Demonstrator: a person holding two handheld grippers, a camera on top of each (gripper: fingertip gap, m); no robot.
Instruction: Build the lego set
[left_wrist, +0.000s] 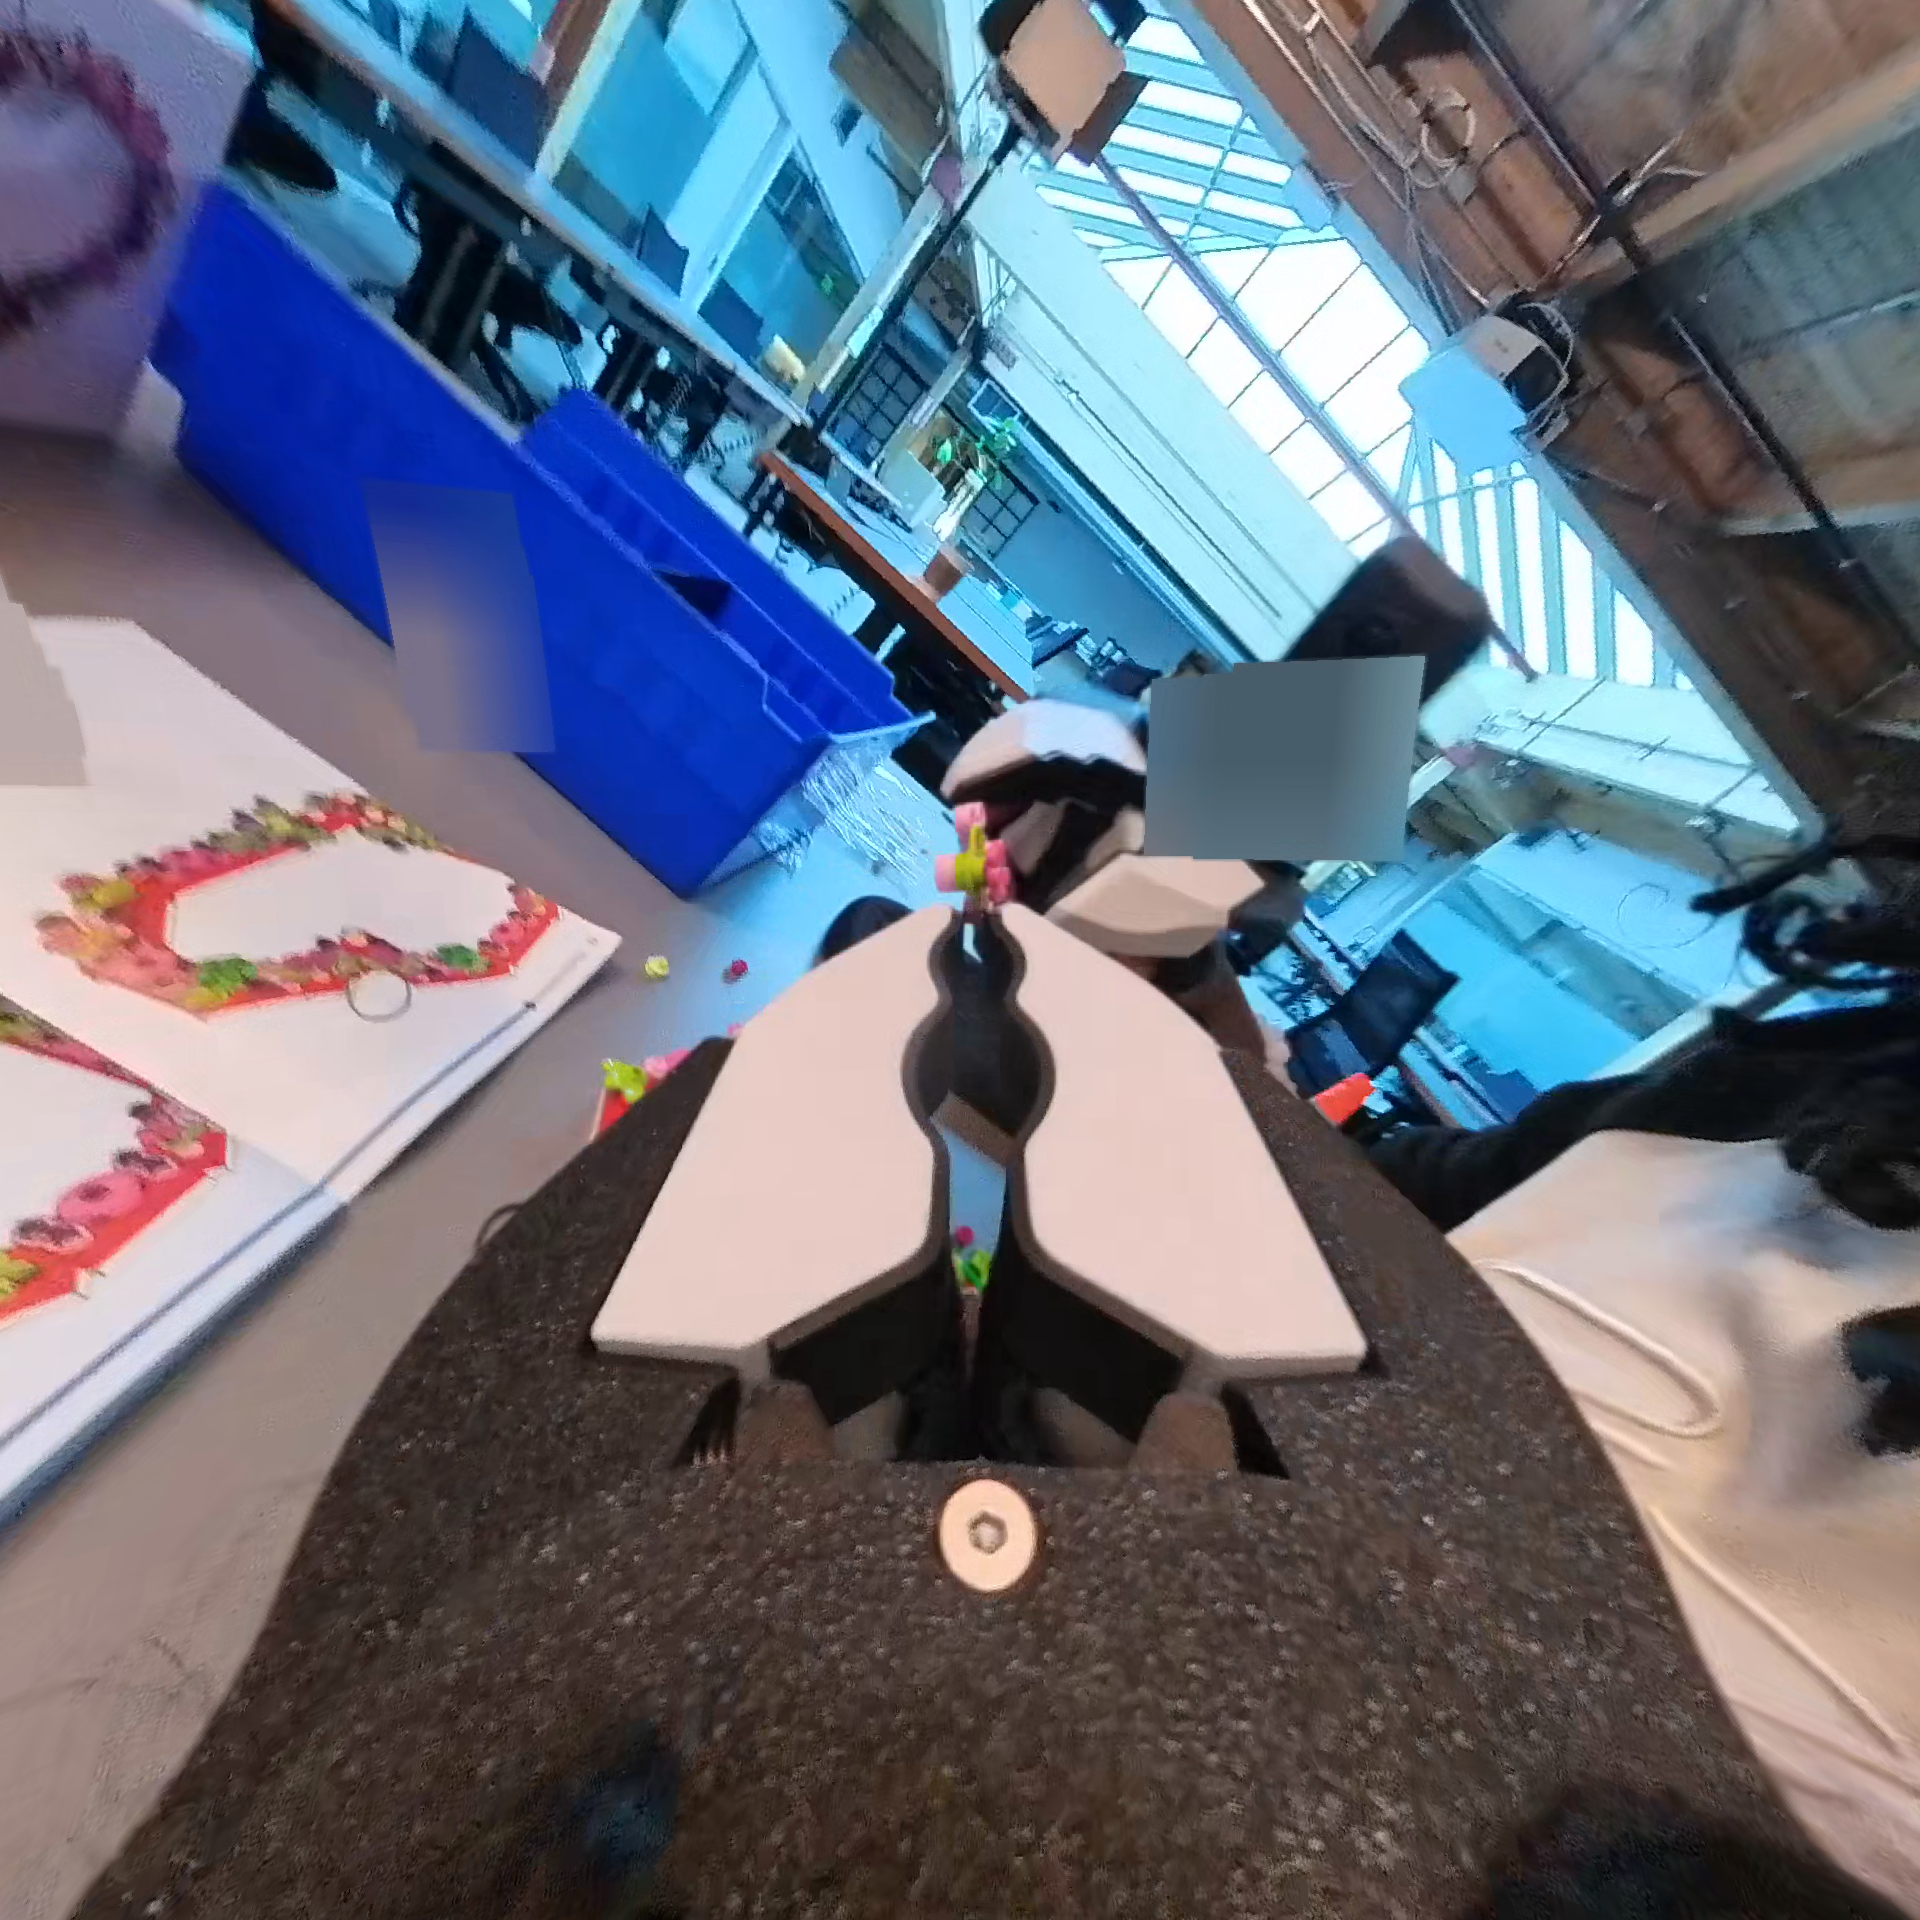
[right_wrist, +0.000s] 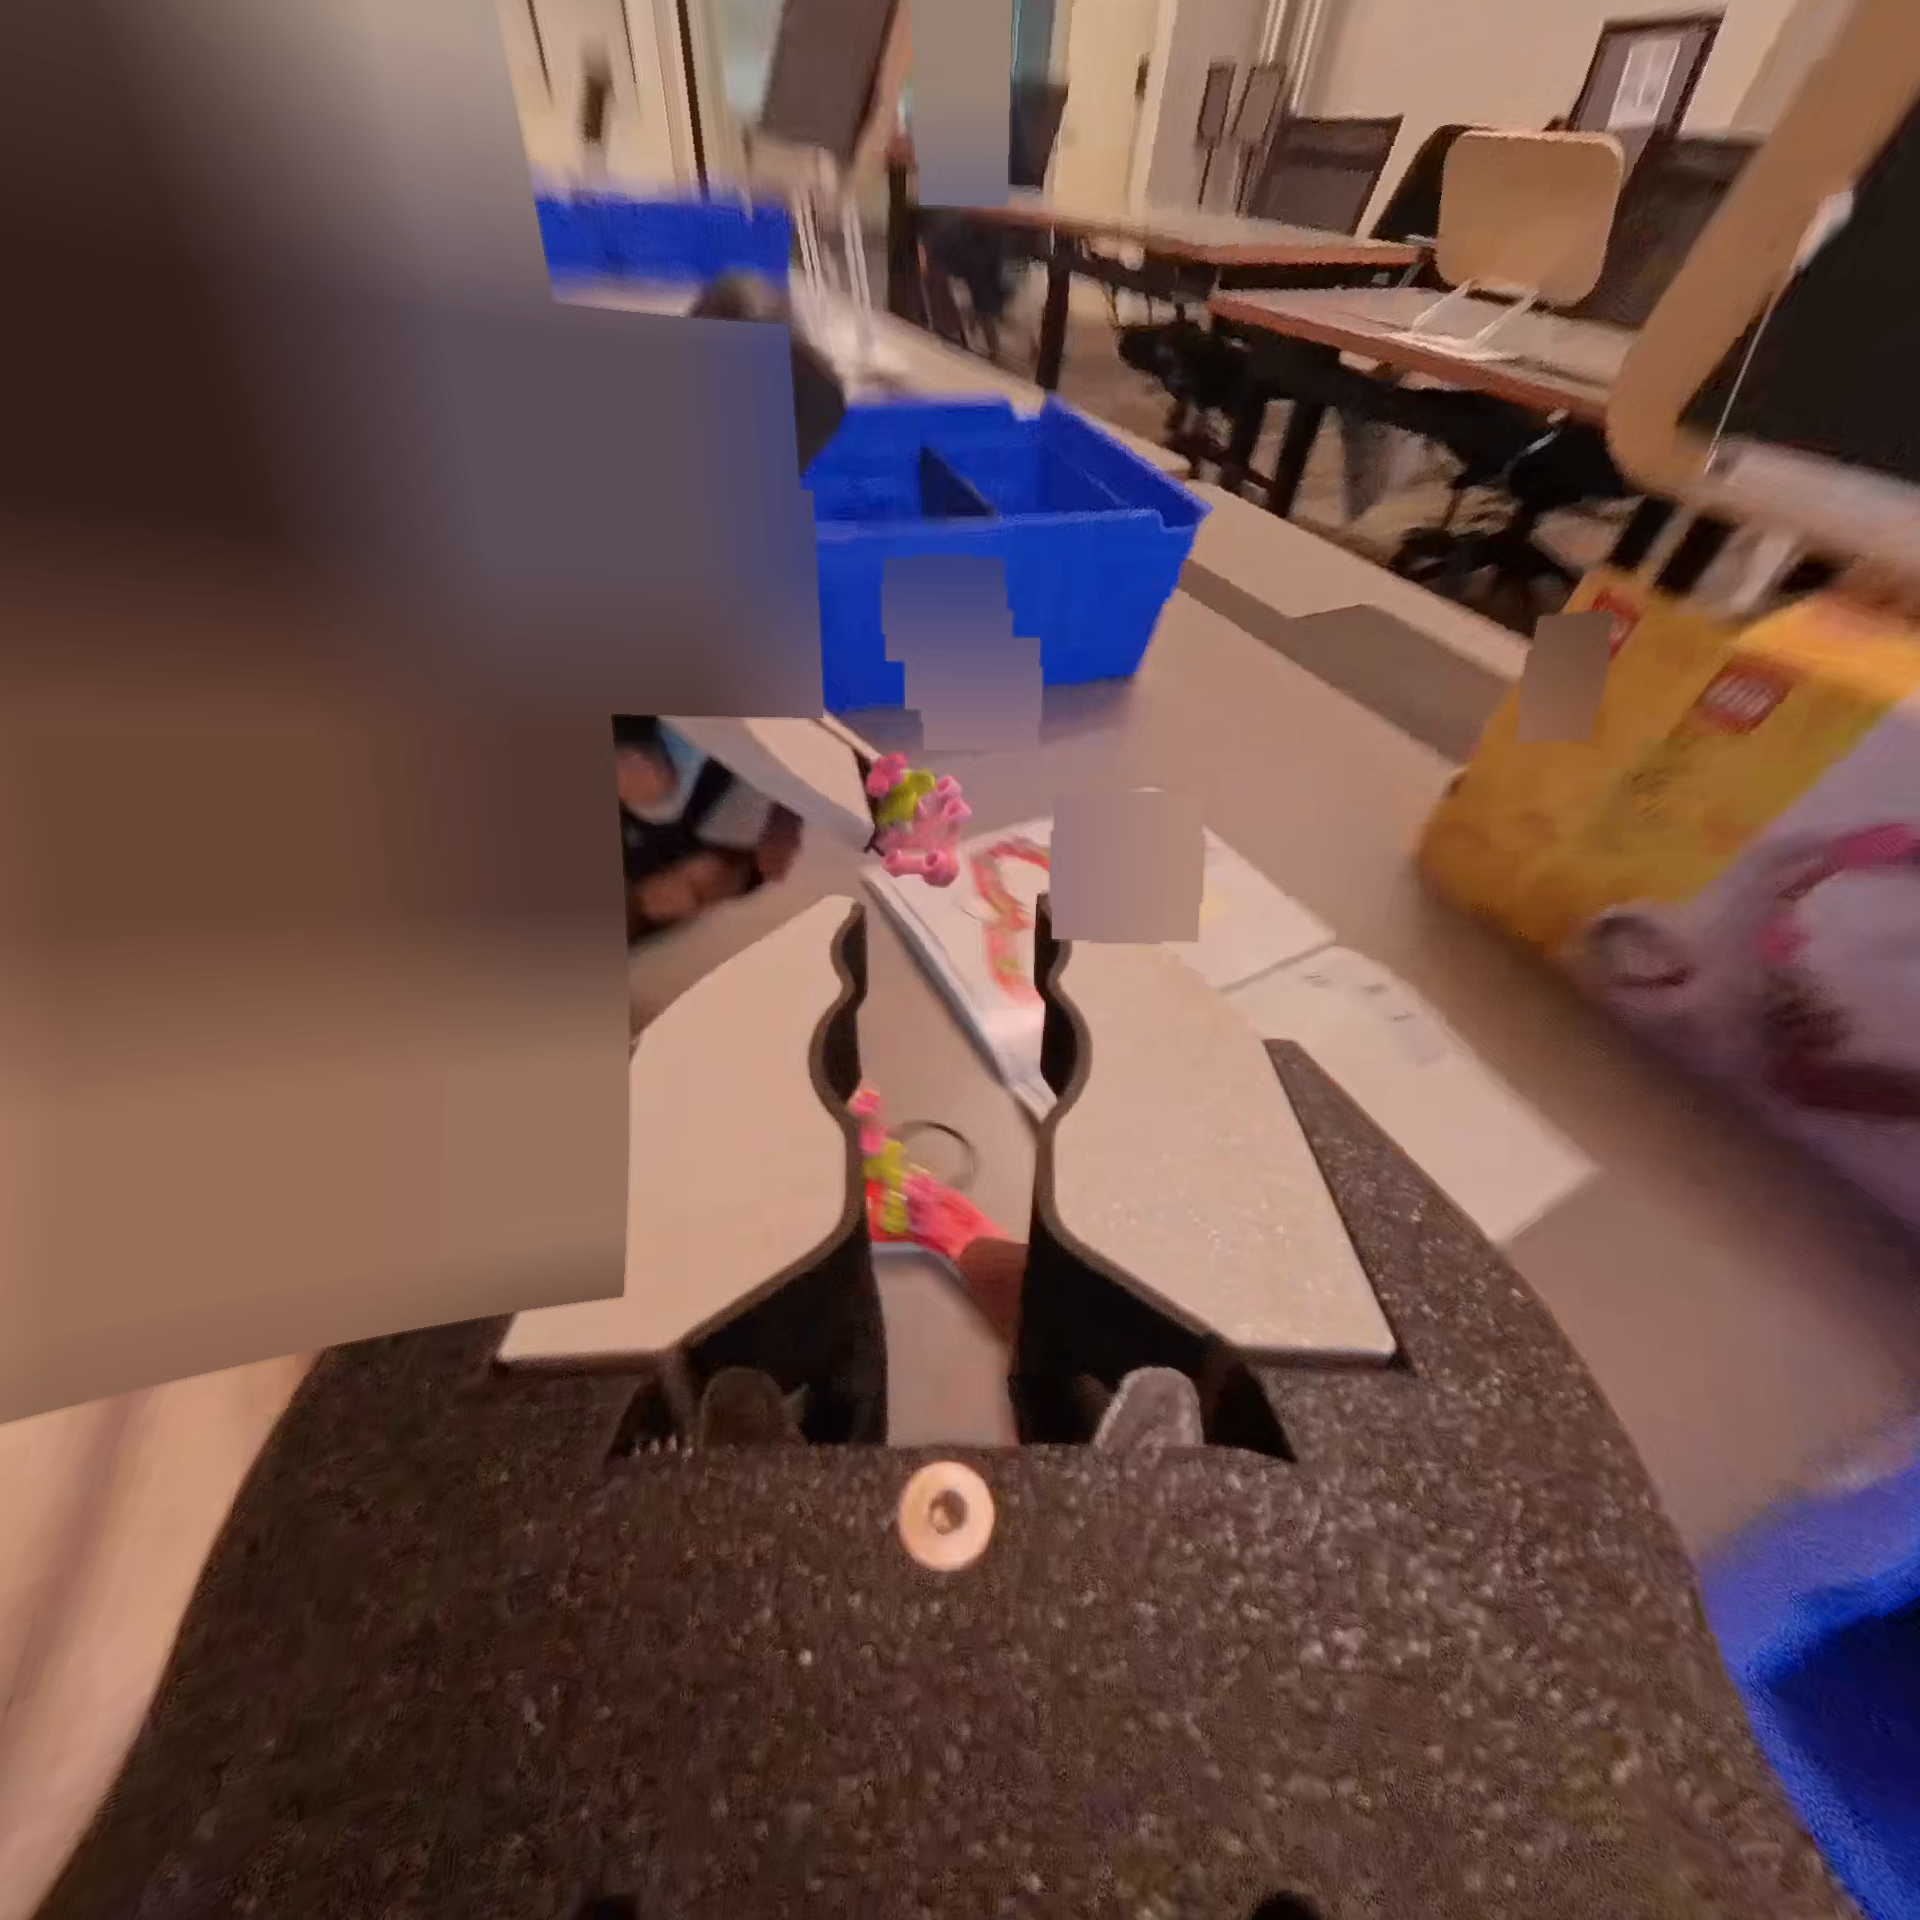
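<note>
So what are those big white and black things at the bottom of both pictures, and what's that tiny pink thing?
Those are grabbing tools a person holds, one in each hand. Each has a camera looking along its two white fingers, so each picture is that tool's own view.

In the left view, the left gripper is pinched shut on a little pink and green flower piece, lifted off the table. The right gripper shows just behind it.

In the right view, the right gripper is open and empty. The same flower piece shows ahead of it.

On the grey table lie an open instruction booklet, a blue bin, a yellow box and some loose pieces.
</note>
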